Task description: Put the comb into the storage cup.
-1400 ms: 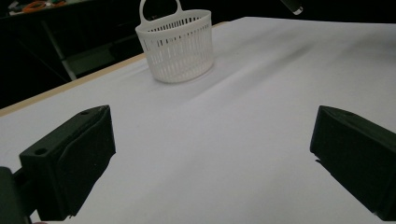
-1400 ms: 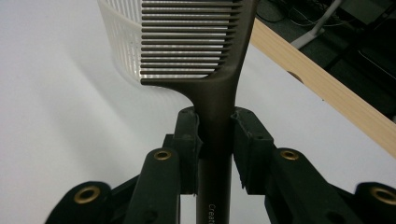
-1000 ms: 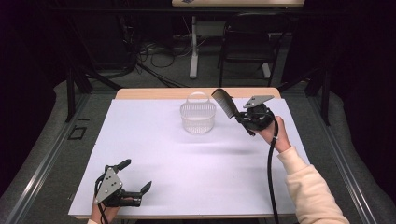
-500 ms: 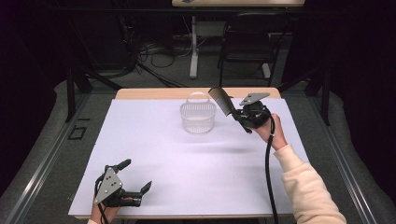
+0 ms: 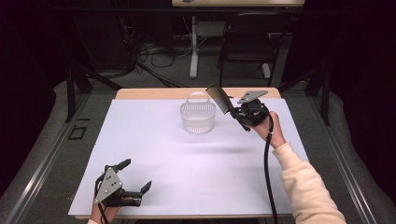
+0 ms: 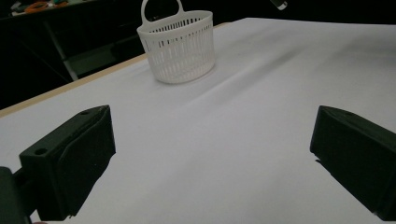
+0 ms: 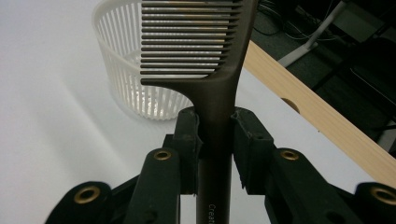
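Gripping a dark brown comb (image 7: 212,70) by its handle, the right gripper (image 5: 238,114) is raised above the far right part of the table (image 5: 196,158), just beside the white basket (image 5: 198,117). In the right gripper view both black pads press flat against the handle from either side, so the jaws are clamped on it. The toothed end of the comb points up and away from the hand, toward the basket, and in the high view it stands tilted over the basket's right rim; whether it touches the rim cannot be told. The teeth run in even rows, and pale lettering shows low on the handle, too cut off to read.

The basket stands upright on the white table cover near the far edge, its loop handle raised at the back. Its slatted wall appears intact.

The left gripper (image 5: 133,179) is held low at the near left corner of the table, well apart from the basket and the comb. Its jaws stand wide apart with nothing between them, and the left gripper view looks across bare white surface toward the basket (image 6: 177,46).

A black cable (image 5: 267,172) trails from the right gripper along the cream sleeve (image 5: 310,196).
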Demonstrator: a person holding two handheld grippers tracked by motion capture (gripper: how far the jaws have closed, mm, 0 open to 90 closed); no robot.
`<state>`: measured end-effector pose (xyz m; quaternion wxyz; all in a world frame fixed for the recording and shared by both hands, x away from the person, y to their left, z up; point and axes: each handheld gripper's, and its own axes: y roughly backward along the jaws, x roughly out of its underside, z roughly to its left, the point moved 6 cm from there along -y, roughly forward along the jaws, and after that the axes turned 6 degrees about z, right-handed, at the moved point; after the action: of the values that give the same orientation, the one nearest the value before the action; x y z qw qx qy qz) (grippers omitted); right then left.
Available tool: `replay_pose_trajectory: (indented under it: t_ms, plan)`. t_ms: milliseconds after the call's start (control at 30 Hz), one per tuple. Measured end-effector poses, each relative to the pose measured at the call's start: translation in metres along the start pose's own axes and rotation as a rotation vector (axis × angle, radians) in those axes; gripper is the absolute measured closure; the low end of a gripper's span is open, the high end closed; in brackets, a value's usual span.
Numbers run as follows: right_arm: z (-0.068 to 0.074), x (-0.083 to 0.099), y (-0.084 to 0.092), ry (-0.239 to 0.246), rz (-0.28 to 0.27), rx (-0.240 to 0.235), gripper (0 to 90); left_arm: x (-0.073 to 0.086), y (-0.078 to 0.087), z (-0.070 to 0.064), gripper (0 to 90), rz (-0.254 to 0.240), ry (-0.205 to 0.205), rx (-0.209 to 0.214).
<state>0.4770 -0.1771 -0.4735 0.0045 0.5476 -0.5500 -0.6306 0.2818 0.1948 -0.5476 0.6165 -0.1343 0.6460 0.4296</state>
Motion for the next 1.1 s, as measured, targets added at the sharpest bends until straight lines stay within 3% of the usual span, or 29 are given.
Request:
replay_pose_trajectory:
  t_ms: [333,1100]
  plan:
    - [-0.002,-0.008,0.006,0.010,-0.003,0.011,72.7,-0.001,0.000,0.000,0.0,-0.005,-0.004,0.002]
    - [0.005,-0.034,-0.002,0.046,-0.030,0.018,72.7,-0.001,0.001,0.000,0.0,-0.005,-0.003,0.000]
